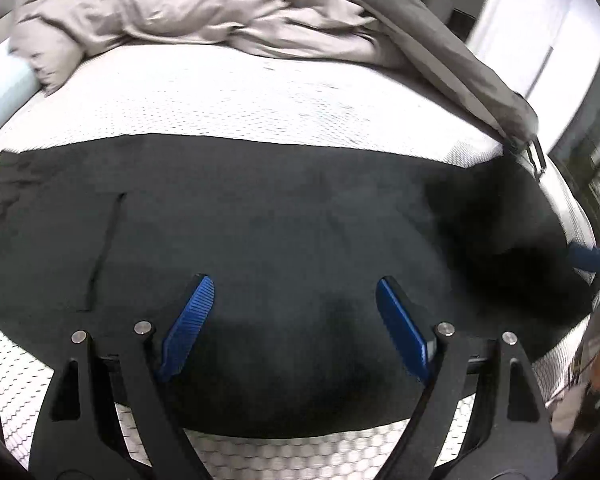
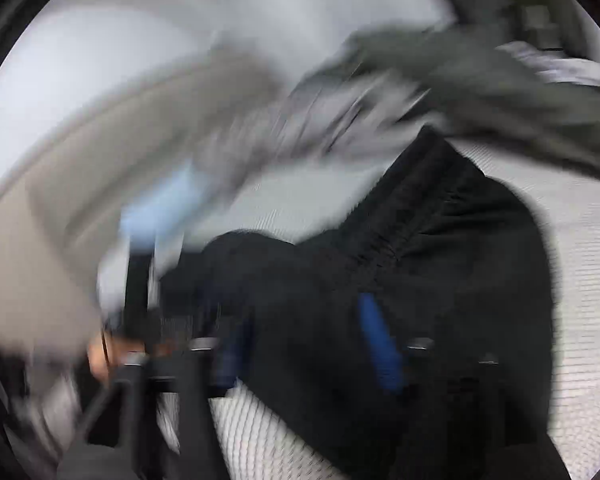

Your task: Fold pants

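Surveying from the largest item down, we find the white quilted mattress (image 1: 284, 92) carrying everything in view, with the black pants (image 1: 260, 220) spread flat across its near half. In the left wrist view they lie smooth, one long edge running straight across the bed, a dark seam or pocket line towards the left. In the right wrist view the gathered elastic waistband (image 2: 416, 216) sits bunched, with cloth mounded below it.

We judge the pants light, soft and limp: they will drape and sag from any single point, and the thin cloth may slip from smooth pads. The waistband is the thickest, firmest part and the best place to take hold; hems or side seams serve next.

Beyond the pants, crumpled grey garments (image 1: 188, 12) lie along the far side, apart from the pants in the left view.

The left gripper (image 1: 296, 296) hovers over the pants with its jaws spread wide and nothing between them. The right gripper (image 2: 304, 344) is badly blurred; its jaws appear partly open with black cloth lying between the blue pads, but we cannot tell whether they press on it.
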### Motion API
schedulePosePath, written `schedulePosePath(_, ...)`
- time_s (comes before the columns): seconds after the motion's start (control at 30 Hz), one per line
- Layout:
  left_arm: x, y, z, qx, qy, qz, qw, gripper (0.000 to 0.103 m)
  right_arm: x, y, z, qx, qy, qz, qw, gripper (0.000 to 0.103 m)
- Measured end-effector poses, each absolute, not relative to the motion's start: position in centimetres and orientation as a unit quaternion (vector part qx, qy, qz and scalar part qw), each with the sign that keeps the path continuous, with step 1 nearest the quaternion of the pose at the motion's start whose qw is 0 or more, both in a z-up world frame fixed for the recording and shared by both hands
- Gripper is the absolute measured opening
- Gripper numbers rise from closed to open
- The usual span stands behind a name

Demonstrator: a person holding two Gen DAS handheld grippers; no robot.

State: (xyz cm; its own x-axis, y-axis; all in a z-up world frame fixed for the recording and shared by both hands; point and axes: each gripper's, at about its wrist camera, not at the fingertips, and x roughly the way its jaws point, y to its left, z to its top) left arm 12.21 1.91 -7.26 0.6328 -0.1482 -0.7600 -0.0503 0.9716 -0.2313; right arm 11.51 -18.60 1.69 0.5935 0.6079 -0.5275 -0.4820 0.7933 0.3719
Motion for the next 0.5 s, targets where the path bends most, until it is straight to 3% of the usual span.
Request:
schedulePosePath(0.07, 12.0, 2.8, -7.1, -0.125, 0.422, -0.025, 0.897, 0.081, 11.8, -17.0, 0.8, 0.052, 0.365, 0.325, 0.871, 0.061)
schedulePosePath(0.13, 11.8, 3.0, -6.8, -0.134, 0.414, -0.038, 0.899, 0.081, 11.3, -18.1, 1.4, 0.046, 0.343, 0.316, 0.883, 0.061)
schedulePosePath(0.27, 12.4, 1.1, -6.3, -0.168, 0.41, -0.118, 0.889, 0.068, 10.4, -23.1, 0.8, 0.066, 0.319, 0.225, 0.918, 0.061)
schedulePosePath(0.37, 13.6, -1.5, -6.7, -0.192, 0.426, -0.196, 0.862, 0.05, 11.7, -23.9, -3.6, -0.004, 0.392, 0.128, 0.911, 0.061)
schedulePosePath(0.43, 14.4, -3.0, -7.2, -0.195, 0.443, -0.224, 0.846, 0.049, 13.0, -23.9, -6.4, -0.036, 0.443, 0.11, 0.889, 0.061)
schedulePosePath(0.5, 15.5, -4.5, -7.8, -0.184, 0.461, -0.237, 0.835, 0.049, 12.5, -24.3, -6.9, -0.032, 0.434, 0.113, 0.893, 0.061)
